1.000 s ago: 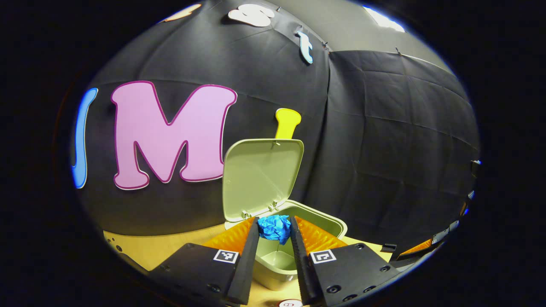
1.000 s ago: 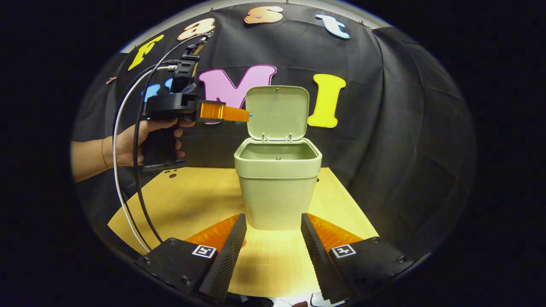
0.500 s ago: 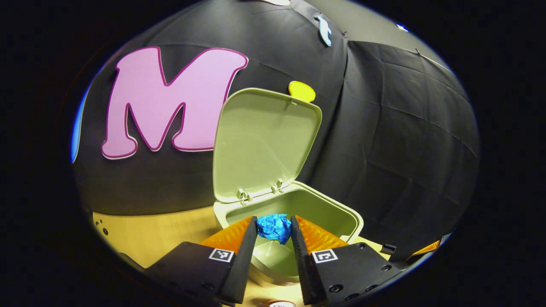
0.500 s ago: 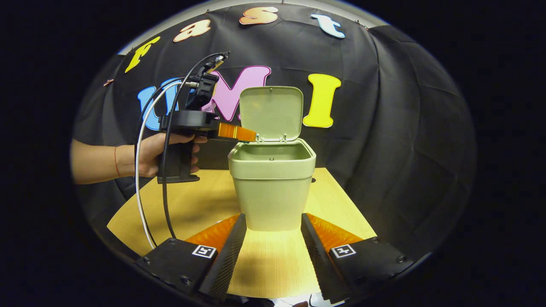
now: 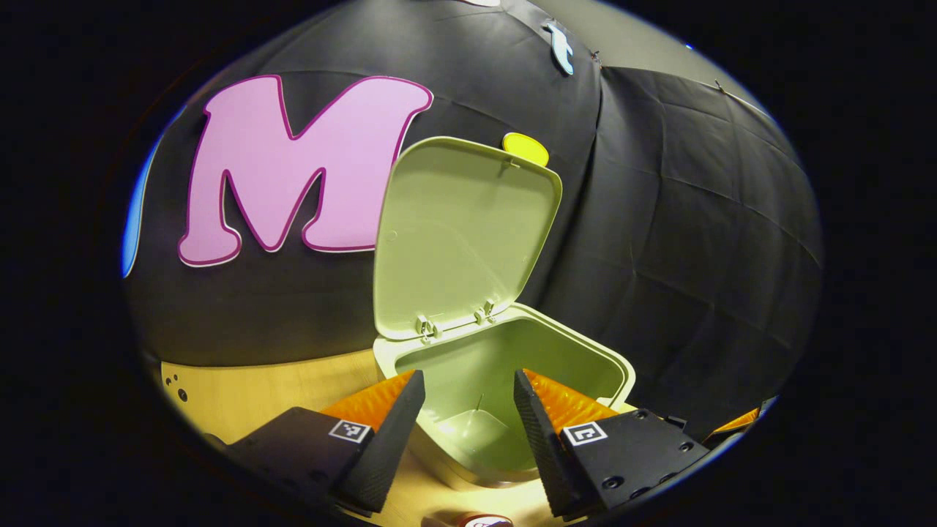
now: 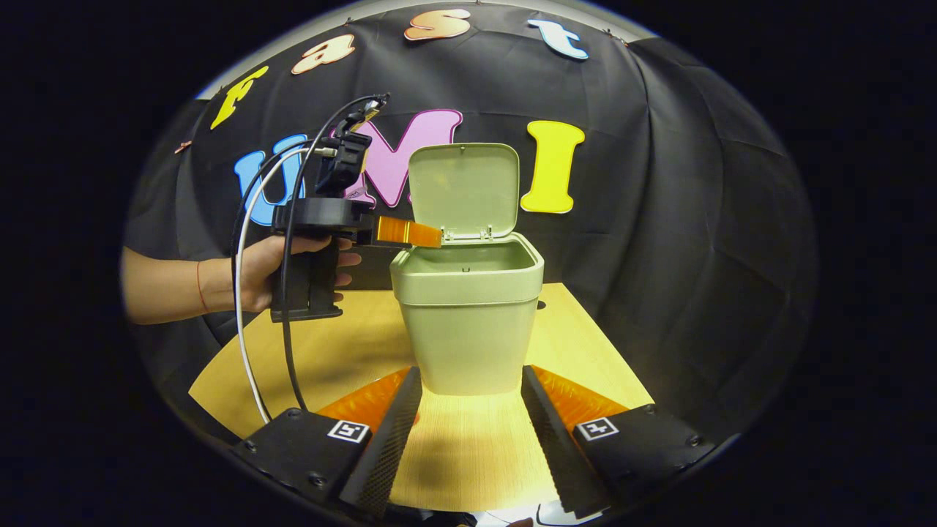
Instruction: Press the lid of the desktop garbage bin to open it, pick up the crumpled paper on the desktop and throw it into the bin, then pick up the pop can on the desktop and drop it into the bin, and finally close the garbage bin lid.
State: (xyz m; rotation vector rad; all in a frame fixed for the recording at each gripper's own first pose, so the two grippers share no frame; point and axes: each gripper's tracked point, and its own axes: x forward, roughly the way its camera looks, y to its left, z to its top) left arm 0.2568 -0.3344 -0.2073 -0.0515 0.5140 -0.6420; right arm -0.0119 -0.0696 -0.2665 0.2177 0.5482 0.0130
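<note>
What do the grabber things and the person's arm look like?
Each gripper has a black body with a small square black-and-white marker behind each ridged wedge finger. The left gripper has a black pistol handle, a white cable and a black cable. The wrist wears a thin red string.

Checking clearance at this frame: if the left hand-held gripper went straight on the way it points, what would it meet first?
Probably the far inner wall of the open bin: the left hand-held gripper, fingers apart, points across the bin's mouth. Depth is uncertain.
</note>
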